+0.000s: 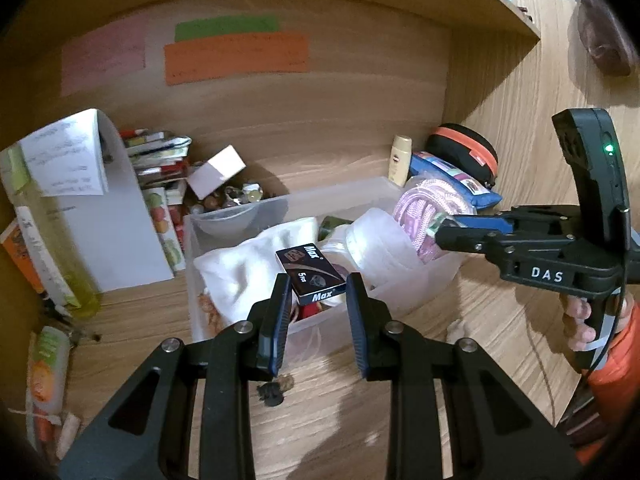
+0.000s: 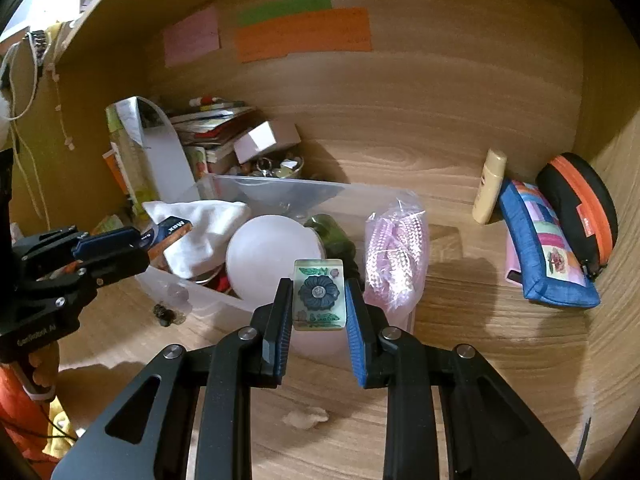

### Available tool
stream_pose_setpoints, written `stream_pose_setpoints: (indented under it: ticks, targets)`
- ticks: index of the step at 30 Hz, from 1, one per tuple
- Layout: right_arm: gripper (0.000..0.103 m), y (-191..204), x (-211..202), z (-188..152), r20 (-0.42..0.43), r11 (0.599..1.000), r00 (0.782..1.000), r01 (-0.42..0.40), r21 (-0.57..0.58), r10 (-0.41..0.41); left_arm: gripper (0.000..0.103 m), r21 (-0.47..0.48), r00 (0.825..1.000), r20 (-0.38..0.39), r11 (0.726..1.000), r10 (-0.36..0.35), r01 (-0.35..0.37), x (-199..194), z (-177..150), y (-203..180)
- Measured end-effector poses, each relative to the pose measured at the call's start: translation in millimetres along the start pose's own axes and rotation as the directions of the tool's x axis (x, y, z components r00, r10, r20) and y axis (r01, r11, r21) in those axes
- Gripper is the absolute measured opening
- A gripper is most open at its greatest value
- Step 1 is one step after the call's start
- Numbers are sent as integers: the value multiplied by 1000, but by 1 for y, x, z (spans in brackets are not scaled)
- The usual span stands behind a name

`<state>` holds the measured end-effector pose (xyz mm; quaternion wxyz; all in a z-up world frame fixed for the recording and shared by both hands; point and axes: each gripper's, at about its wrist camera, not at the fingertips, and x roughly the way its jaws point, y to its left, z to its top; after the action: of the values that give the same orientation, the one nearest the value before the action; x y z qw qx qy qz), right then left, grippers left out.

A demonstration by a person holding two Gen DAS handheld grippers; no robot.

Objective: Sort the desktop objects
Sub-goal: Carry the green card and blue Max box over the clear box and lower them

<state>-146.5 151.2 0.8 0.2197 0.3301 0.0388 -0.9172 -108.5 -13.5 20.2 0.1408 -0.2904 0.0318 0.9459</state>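
Note:
My left gripper [image 1: 319, 284] is shut on a small dark box marked "Max" [image 1: 310, 276], held over the front of a clear plastic bin [image 1: 192, 248]. In the right wrist view that gripper [image 2: 144, 246] enters from the left with the box [image 2: 170, 230] at its tips. My right gripper [image 2: 319, 286] is shut on a pale tile with a blue flower [image 2: 319, 296], just in front of the bin [image 2: 192, 292]. Seen from the left wrist, the right gripper [image 1: 444, 226] hovers at the bin's right end. The bin holds a white cloth [image 1: 248, 264], a round whitish lid [image 2: 272, 256] and a pink bag [image 2: 396, 256].
Behind the bin are a stack of books [image 2: 208, 124], a white box [image 2: 266, 140] and a bowl of trinkets [image 2: 276, 168]. At the right lean a cream bottle [image 2: 488, 186], a blue pouch [image 2: 544, 256] and a black-orange case [image 2: 580, 208]. Coloured notes [image 2: 304, 32] stick to the back wall.

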Motion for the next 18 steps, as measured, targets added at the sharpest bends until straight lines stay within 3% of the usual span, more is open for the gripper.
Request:
stream_pose_setpoints:
  ticks: [10, 18]
  targets:
    - [22, -3, 18, 3, -20, 1000, 1000, -2, 5, 2, 27, -6, 999, -52, 1000, -6, 6, 27, -6, 2]
    - [22, 1, 28, 3, -32, 1000, 999, 14, -22, -15, 28, -25, 998, -50, 999, -22, 20, 31, -6, 4]
